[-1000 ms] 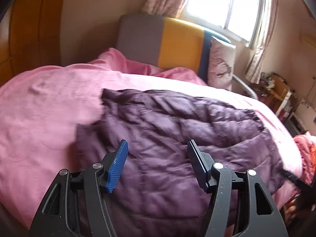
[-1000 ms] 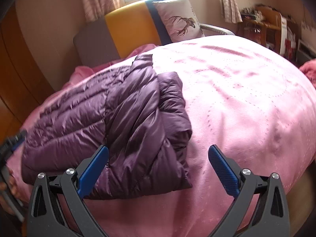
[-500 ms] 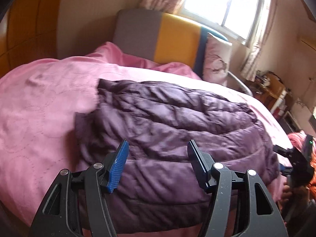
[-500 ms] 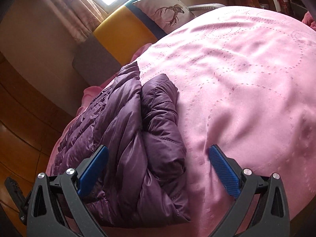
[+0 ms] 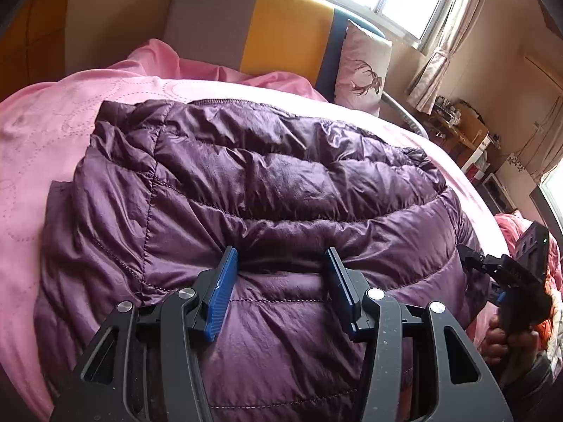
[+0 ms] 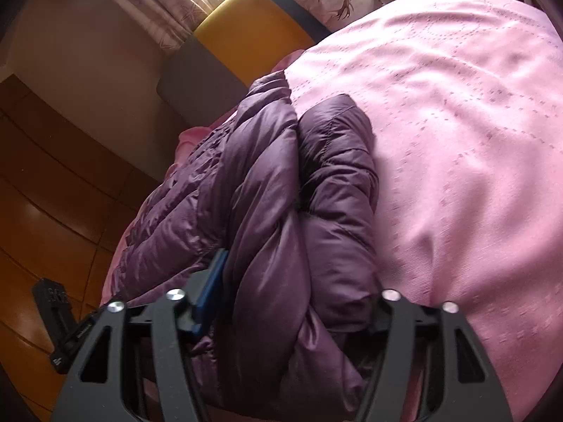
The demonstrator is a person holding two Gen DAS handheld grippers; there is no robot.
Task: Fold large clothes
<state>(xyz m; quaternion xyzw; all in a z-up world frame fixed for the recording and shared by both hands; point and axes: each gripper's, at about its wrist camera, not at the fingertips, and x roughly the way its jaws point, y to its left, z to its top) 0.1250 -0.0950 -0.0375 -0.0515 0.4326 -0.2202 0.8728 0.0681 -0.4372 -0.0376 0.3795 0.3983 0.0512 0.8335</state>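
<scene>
A purple quilted down jacket [image 5: 267, 190] lies partly folded on the pink bedspread [image 5: 42, 133]. My left gripper [image 5: 279, 263] is open, its blue pads pressed into the jacket's near edge with a puff of fabric between them. In the right wrist view the jacket [image 6: 281, 190] shows its folded end with a sleeve on top. My right gripper [image 6: 299, 281] is open around that thick folded end; the left pad [image 6: 214, 281] shows, the right pad is hidden by fabric. The right gripper also shows in the left wrist view [image 5: 499, 274] at the jacket's right end.
The grey, yellow and blue headboard [image 5: 267, 31] and a deer-print pillow [image 5: 362, 74] stand at the bed's far end. Shelves with clutter [image 5: 464, 130] stand at the right wall. A wooden wardrobe [image 6: 42, 183] stands left of the bed. Bare pink bedspread [image 6: 457, 123] lies right of the jacket.
Both grippers have moved forward and down onto the jacket. The left now presses into its near edge; the right has narrowed and now straddles the folded end.
</scene>
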